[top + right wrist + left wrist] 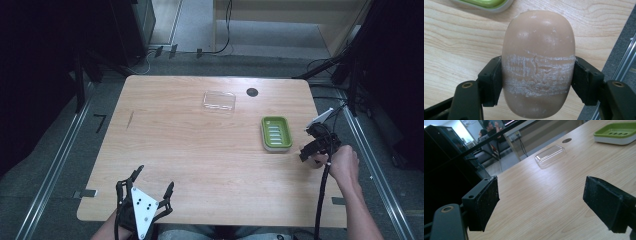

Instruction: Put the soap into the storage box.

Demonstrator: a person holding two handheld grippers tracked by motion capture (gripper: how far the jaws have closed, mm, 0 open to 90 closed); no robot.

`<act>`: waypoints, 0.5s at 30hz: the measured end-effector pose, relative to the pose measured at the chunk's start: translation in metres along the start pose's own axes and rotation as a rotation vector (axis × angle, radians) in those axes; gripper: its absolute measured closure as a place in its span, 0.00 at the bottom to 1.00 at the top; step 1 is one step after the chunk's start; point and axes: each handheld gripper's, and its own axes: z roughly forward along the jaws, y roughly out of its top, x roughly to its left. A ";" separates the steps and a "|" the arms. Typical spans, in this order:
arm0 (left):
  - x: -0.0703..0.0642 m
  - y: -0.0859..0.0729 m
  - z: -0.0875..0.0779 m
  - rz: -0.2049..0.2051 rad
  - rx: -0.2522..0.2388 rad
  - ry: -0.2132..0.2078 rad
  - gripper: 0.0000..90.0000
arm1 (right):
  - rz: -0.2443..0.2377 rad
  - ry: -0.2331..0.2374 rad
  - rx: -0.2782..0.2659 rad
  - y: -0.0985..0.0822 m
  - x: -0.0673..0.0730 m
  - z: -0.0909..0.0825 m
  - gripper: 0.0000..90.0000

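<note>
Right tool (537, 75) pinching unmarked beige soap bar (537, 62), beside green soap dish (276, 133); left tool (541, 202) spread wide

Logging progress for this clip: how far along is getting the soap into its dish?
Done: the right claw has gripped the tan soap bar, its jaws pressing on both sides. In hand: the bar is held near the table's right edge, beside the green soap dish, which lies empty. Left: setting the bar in the dish, and probably fitting the clear lid, lying apart farther back. The left claw waits open.
</note>
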 end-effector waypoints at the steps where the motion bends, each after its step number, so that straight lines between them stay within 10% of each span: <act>1: 0.000 0.000 0.000 -0.001 -0.001 0.000 0.15 | -0.003 0.000 0.000 0.001 0.000 0.000 0.37; 15: 0.000 0.000 0.001 0.003 0.002 -0.003 0.16 | -0.026 0.013 -0.007 0.014 0.004 -0.006 0.37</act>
